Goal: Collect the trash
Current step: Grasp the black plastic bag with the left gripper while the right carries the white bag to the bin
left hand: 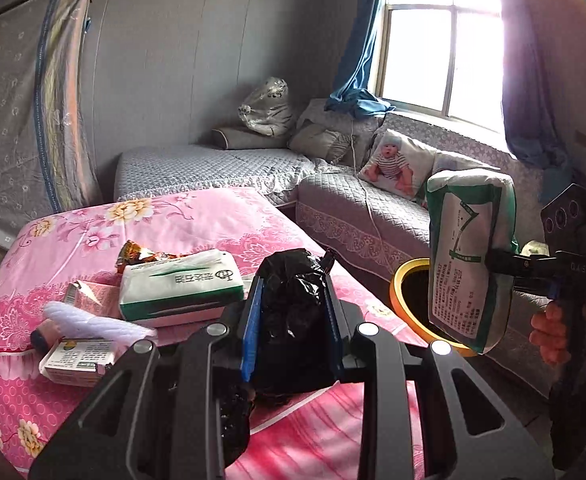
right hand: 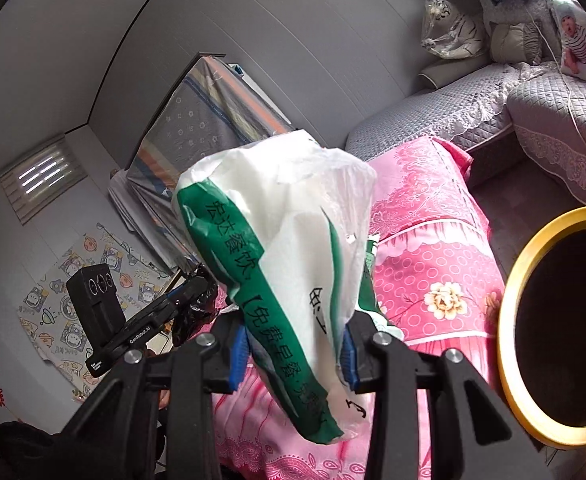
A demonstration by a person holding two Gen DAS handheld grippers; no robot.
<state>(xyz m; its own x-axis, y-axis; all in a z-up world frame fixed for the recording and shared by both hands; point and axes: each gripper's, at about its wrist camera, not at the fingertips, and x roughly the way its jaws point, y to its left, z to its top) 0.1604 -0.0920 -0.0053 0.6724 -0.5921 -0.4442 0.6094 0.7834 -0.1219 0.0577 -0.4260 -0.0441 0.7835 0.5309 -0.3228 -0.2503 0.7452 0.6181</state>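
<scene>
Grey quilted corner sofa (left hand: 221,164) under the window (left hand: 441,36), baby-photo cushion (left hand: 397,164) on it, blue curtain (left hand: 363,40) hanging down beside.

A tissue pack (left hand: 179,286), wrappers (left hand: 145,256) and small boxes (left hand: 79,362) lay on the bed (left hand: 197,216). A bin (left hand: 399,280) stood right of the bed, before the sofa (left hand: 345,200).

My left gripper (left hand: 293,320) squeezing a shiny crinkly black plastic bag (left hand: 293,300), my right gripper (right hand: 293,356) squeezing a thin see-through green-and-white plastic bag (right hand: 285,248), smooth pink flowery cloth bedspread (left hand: 197,216), glossy yellow bin rim (right hand: 511,320), soft quilted grey sofa cover (left hand: 357,200)
</scene>
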